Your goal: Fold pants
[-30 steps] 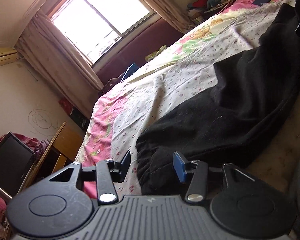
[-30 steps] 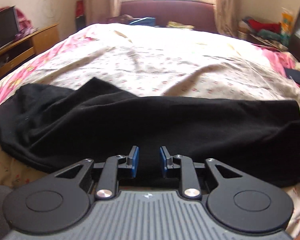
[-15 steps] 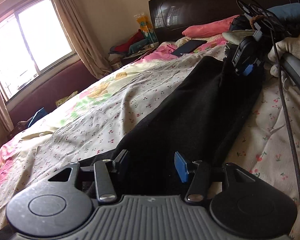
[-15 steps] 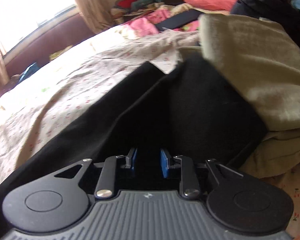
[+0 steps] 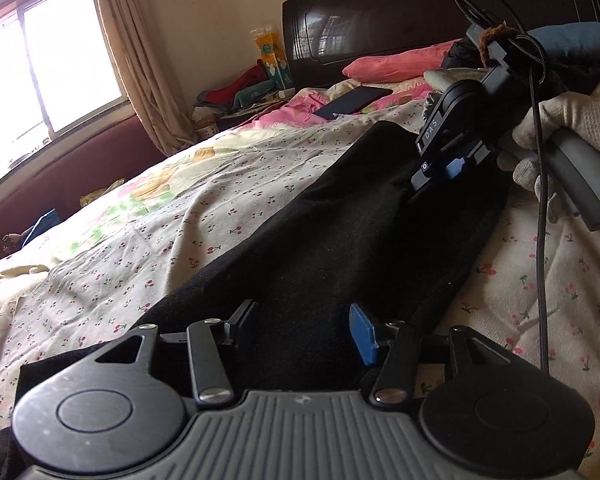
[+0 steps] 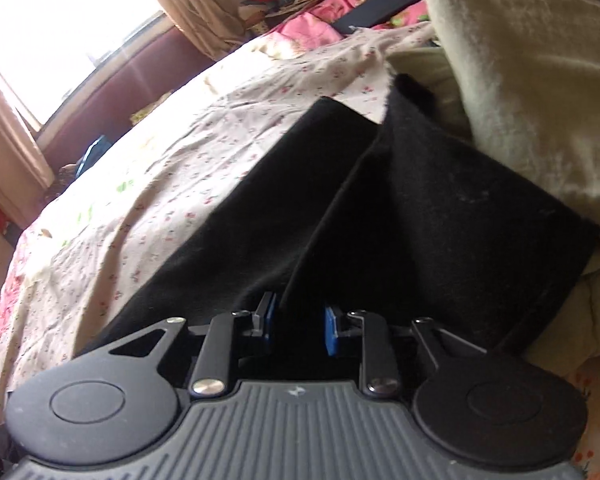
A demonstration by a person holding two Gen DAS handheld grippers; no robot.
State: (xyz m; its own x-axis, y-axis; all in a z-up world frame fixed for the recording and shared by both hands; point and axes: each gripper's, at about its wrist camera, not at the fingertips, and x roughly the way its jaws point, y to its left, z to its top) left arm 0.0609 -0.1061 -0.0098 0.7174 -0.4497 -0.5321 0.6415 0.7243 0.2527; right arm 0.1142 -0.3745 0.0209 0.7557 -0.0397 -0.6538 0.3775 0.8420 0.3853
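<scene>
Black pants stretch between both tools; left tool wide; right tool closing on fabric.

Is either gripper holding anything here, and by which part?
Right gripper: jaws closing on a raised fold of the black fabric pants. Left gripper: open over them, holding nothing.
</scene>
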